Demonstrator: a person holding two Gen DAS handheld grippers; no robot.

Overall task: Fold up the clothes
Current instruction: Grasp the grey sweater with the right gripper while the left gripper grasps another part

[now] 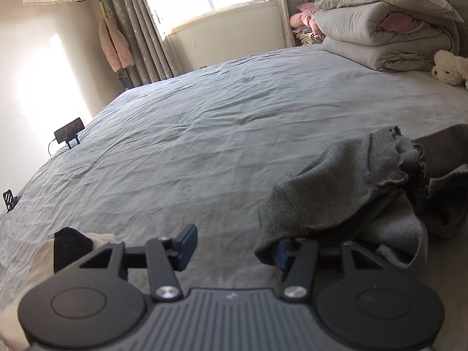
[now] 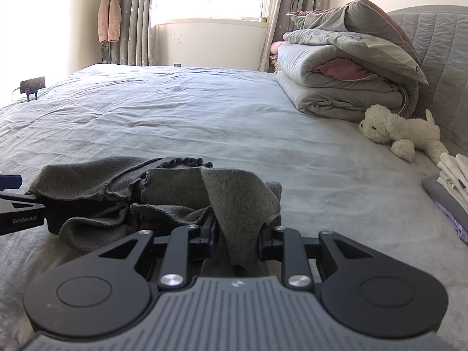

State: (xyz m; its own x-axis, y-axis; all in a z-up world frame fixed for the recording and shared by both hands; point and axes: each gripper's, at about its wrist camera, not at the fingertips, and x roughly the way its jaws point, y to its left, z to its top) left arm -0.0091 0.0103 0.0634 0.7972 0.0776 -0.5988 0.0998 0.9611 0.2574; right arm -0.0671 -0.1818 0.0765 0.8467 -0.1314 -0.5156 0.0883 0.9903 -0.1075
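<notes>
A crumpled grey garment (image 1: 365, 193) with a frilled edge lies on the blue-grey bed sheet (image 1: 190, 146) at the right of the left wrist view. My left gripper (image 1: 234, 248) is open. Its left fingertip (image 1: 185, 245) is bare and the garment's corner drapes over its right fingertip (image 1: 282, 253). In the right wrist view the same grey garment (image 2: 163, 193) lies in a heap just ahead. My right gripper (image 2: 237, 238) is shut on a flap of it that stands up between the fingers. The left gripper (image 2: 17, 204) shows at the far left edge, against the garment.
Folded quilts (image 2: 345, 73) are stacked by the grey headboard (image 2: 438, 44), with a white plush toy (image 2: 400, 131) in front. Folded white clothes (image 2: 456, 178) lie at the right edge. A phone on a stand (image 1: 68, 133) sits at the bed's far-left edge. A cream and black sleeve (image 1: 70, 248) is beside the left gripper.
</notes>
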